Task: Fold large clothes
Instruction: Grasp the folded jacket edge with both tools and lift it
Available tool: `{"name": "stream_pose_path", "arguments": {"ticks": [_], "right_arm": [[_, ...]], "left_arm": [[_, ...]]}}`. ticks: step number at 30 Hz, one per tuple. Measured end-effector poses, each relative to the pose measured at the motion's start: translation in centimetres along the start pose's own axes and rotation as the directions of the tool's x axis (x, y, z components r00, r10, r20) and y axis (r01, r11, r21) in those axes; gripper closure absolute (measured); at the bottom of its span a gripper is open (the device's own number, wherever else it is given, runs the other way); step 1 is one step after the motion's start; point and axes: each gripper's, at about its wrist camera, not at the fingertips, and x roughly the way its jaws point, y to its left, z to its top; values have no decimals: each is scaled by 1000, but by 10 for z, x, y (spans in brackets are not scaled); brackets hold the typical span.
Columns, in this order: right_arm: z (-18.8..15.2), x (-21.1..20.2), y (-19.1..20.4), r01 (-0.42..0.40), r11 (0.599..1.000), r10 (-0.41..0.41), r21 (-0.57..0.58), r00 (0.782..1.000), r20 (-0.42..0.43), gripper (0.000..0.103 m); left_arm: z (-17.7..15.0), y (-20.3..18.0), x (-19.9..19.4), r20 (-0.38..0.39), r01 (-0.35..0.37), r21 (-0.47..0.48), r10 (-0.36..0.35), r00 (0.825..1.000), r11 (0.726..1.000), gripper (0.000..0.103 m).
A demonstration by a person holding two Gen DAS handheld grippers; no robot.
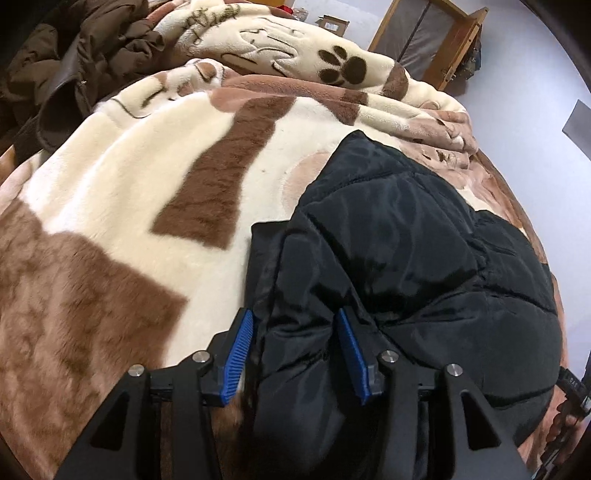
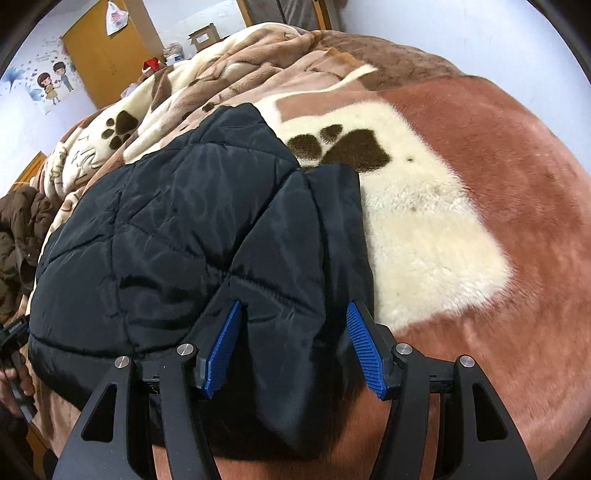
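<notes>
A black quilted puffer jacket [image 1: 399,236] lies folded on a brown and cream plush blanket [image 1: 110,192] on a bed. My left gripper [image 1: 295,321] is open, its blue pads [image 1: 240,354] on either side of the jacket's near left edge. In the right wrist view the jacket [image 2: 177,221] fills the middle and left. My right gripper [image 2: 293,314] is open, its blue pads [image 2: 364,347] astride the jacket's near right edge. The fabric sits between both pairs of jaws without being pinched.
A brown coat [image 1: 74,48] is heaped at the far left of the bed. A second blanket with paw prints [image 1: 343,64] is bunched at the back. A wooden frame [image 1: 436,33], a wooden door [image 2: 107,55] and a cardboard box [image 2: 203,35] stand beyond.
</notes>
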Motion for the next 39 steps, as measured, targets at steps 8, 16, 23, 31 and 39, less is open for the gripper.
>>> {"name": "stream_pose_path", "arguments": {"ticks": [8, 16, 23, 31, 39], "right_arm": [[15, 14, -9, -61, 997, 62, 42, 998, -21, 43], [10, 17, -21, -104, 992, 106, 70, 994, -26, 34], [22, 39, -34, -167, 981, 173, 101, 984, -50, 26], [4, 36, -46, -250, 954, 262, 164, 963, -60, 26], [23, 54, -29, -241, 961, 253, 136, 964, -77, 33]], "left_arm": [[5, 9, 10, -15, 54, -29, -55, 998, 998, 42], [6, 12, 20, -31, 82, -42, -83, 996, 996, 36], [19, 6, 39, -52, 98, -40, -100, 994, 994, 30], [6, 12, 37, -33, 131, -58, -133, 991, 990, 30], [18, 1, 54, -48, 125, -49, -127, 991, 991, 25]]}}
